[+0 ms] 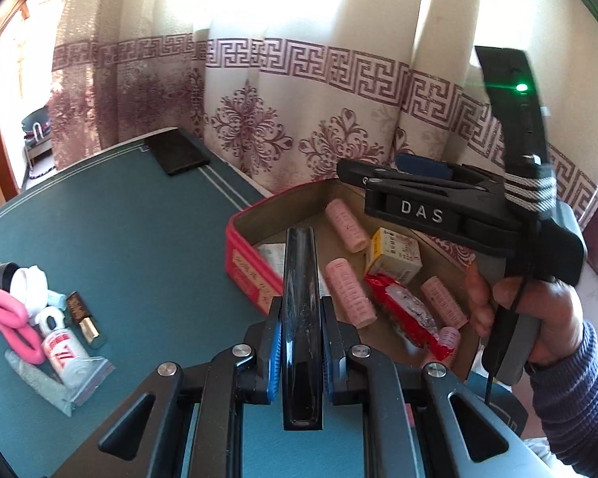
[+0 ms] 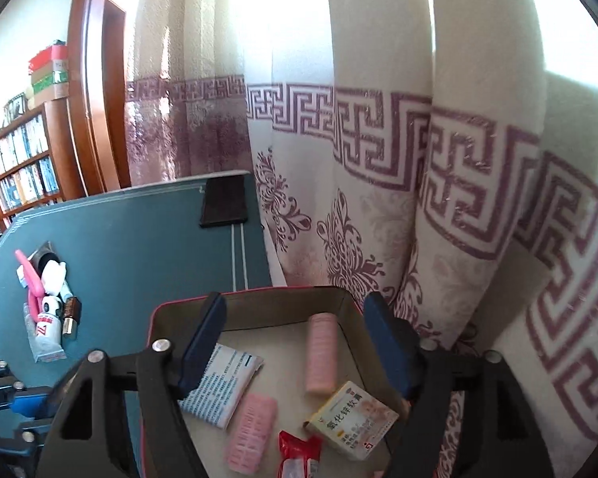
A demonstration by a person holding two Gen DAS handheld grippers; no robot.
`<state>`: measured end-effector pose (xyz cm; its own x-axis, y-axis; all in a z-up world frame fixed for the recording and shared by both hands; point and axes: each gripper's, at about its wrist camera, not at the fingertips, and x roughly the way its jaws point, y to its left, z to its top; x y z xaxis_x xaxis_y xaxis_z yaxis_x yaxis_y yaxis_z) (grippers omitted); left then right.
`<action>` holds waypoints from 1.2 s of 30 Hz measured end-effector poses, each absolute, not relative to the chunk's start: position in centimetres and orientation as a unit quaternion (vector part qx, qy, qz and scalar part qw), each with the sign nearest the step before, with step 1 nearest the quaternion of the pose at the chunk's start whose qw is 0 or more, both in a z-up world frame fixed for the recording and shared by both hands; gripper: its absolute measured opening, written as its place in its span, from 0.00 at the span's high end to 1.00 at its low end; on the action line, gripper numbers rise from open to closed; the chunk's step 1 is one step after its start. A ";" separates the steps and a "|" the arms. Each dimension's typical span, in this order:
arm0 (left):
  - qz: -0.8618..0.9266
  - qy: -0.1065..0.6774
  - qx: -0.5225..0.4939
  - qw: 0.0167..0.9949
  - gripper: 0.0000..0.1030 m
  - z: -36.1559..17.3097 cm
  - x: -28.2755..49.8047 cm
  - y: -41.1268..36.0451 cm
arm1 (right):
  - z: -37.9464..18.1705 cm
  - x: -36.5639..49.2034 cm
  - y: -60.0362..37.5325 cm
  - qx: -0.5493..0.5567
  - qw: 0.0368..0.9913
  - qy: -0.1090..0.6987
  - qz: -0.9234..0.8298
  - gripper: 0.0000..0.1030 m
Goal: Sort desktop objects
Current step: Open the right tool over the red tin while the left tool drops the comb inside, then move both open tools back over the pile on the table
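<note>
Left wrist view: the left gripper pinches a glossy black flat bar, upright between its blue pads, over the near edge of the red-walled box. Left on the teal tabletop lies a clutter pile with a pink looped piece and a white bottle. Inside the box sit ribbed pink rollers, a yellow carton and a red packet. Rightmost, the right gripper hovers spread and empty over the box, before a patterned curtain.

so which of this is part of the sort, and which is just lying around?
Job:
- glossy black bar clamped in left gripper
- red box, with pink rollers, yellow carton
- pile on table
- right gripper, open over box

Lying about:
- curtain
- bookshelf
- black phone
</note>
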<state>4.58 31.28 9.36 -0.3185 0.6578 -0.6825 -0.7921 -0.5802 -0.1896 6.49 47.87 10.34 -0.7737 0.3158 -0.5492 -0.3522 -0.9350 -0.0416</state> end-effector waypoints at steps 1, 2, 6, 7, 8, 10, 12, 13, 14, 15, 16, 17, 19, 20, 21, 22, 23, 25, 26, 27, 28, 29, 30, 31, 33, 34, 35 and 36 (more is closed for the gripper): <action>0.805 0.090 -0.373 0.452 0.84 9.3 4.7 31.5 | 10.5 6.8 47.7 -0.283 0.179 0.029 0.942 0.26; 0.803 0.089 -0.375 0.456 0.84 9.3 4.7 31.9 | 10.6 7.3 47.5 -0.279 0.181 0.027 0.943 0.26; 0.794 0.086 -0.378 0.468 0.84 9.1 5.0 33.1 | 11.1 9.0 47.3 -0.263 0.183 0.034 0.947 0.25; 0.793 0.086 -0.378 0.469 0.84 9.1 5.1 33.4 | 11.3 9.7 47.2 -0.255 0.187 0.035 0.948 0.25; 0.792 0.085 -0.378 0.472 0.84 9.1 5.2 33.7 | 11.6 10.3 47.2 -0.249 0.191 0.035 0.949 0.24; 0.789 0.080 -0.379 0.477 0.84 9.0 5.2 34.3 | 12.2 11.4 47.2 -0.234 0.200 0.034 0.951 0.24; 0.782 0.065 -0.385 0.486 0.84 8.8 5.2 35.1 | 13.0 12.6 47.2 -0.219 0.203 0.038 0.953 0.23; 0.778 0.055 -0.389 0.490 0.84 8.7 5.2 35.4 | 13.4 13.2 47.3 -0.211 0.204 0.042 0.955 0.23; 0.776 0.048 -0.391 0.493 0.84 8.7 5.2 35.7 | 13.8 13.5 47.3 -0.205 0.204 0.044 0.956 0.22; 0.773 0.046 -0.393 0.497 0.84 8.6 5.3 36.0 | 14.1 13.8 47.2 -0.201 0.203 0.044 0.957 0.22; 0.770 0.045 -0.392 0.500 0.83 8.6 5.5 36.3 | 14.4 14.1 47.1 -0.196 0.202 0.042 0.958 0.22; 0.769 0.048 -0.392 0.503 0.76 8.6 5.7 36.5 | 14.6 14.3 47.0 -0.193 0.202 0.042 0.959 0.22; 0.776 0.051 -0.386 0.496 0.35 8.7 6.0 36.4 | 14.7 14.7 46.8 -0.191 0.200 0.043 0.960 0.22; 0.790 0.052 -0.375 0.483 0.16 8.9 6.2 35.9 | 14.7 14.8 46.9 -0.191 0.199 0.046 0.960 0.22; 0.799 0.053 -0.366 0.475 0.16 9.0 6.3 35.5 | 14.6 14.9 46.9 -0.192 0.198 0.051 0.960 0.22; 0.804 0.060 -0.362 0.468 0.16 9.2 6.3 35.1 | 14.5 14.9 46.9 -0.193 0.197 0.056 0.960 0.22; 0.807 0.063 -0.362 0.462 0.16 9.3 6.3 34.8 | 14.3 15.0 47.1 -0.194 0.196 0.063 0.959 0.22; 0.815 0.065 -0.363 0.448 0.16 9.4 6.0 34.0 | 14.1 14.9 47.2 -0.200 0.189 0.083 0.958 0.22; 0.816 0.065 -0.366 0.442 0.16 9.3 5.5 33.7 | 14.0 14.8 47.3 -0.202 0.186 0.089 0.957 0.22; 0.818 0.064 -0.368 0.437 0.16 9.2 5.3 33.3 | 13.8 14.7 47.3 -0.203 0.183 0.096 0.957 0.22; 0.820 0.063 -0.371 0.432 0.16 9.1 5.1 32.8 | 13.8 14.7 47.1 -0.204 0.180 0.099 0.957 0.22; 0.821 0.062 -0.375 0.425 0.16 8.9 4.9 32.3 | 13.7 14.7 46.9 -0.204 0.178 0.102 0.957 0.22; 0.823 0.060 -0.379 0.418 0.16 8.8 4.7 31.8 | 13.7 14.7 46.6 -0.204 0.176 0.102 0.958 0.22; 0.824 0.060 -0.382 0.413 0.16 8.6 4.6 31.3 | 13.6 14.6 46.3 -0.204 0.173 0.103 0.958 0.21; 0.829 0.057 -0.388 0.400 0.16 8.2 4.2 30.2 | 13.6 14.5 45.7 -0.205 0.165 0.105 0.959 0.21; 0.831 0.055 -0.391 0.391 0.16 7.9 4.0 29.4 | 13.6 14.4 45.3 -0.206 0.160 0.106 0.960 0.20; 0.833 0.052 -0.395 0.384 0.16 7.7 3.7 28.6 | 13.5 14.1 44.8 -0.209 0.152 0.108 0.960 0.20; 0.835 0.050 -0.398 0.377 0.16 7.5 3.6 28.0 | 13.5 14.0 44.4 -0.210 0.145 0.108 0.961 0.20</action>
<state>3.58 27.95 7.49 -0.3995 0.5902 -0.7015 -0.6693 -0.7106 -0.2168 14.01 44.44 13.46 -0.8692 0.2334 -0.4359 -0.3246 -0.9344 0.1470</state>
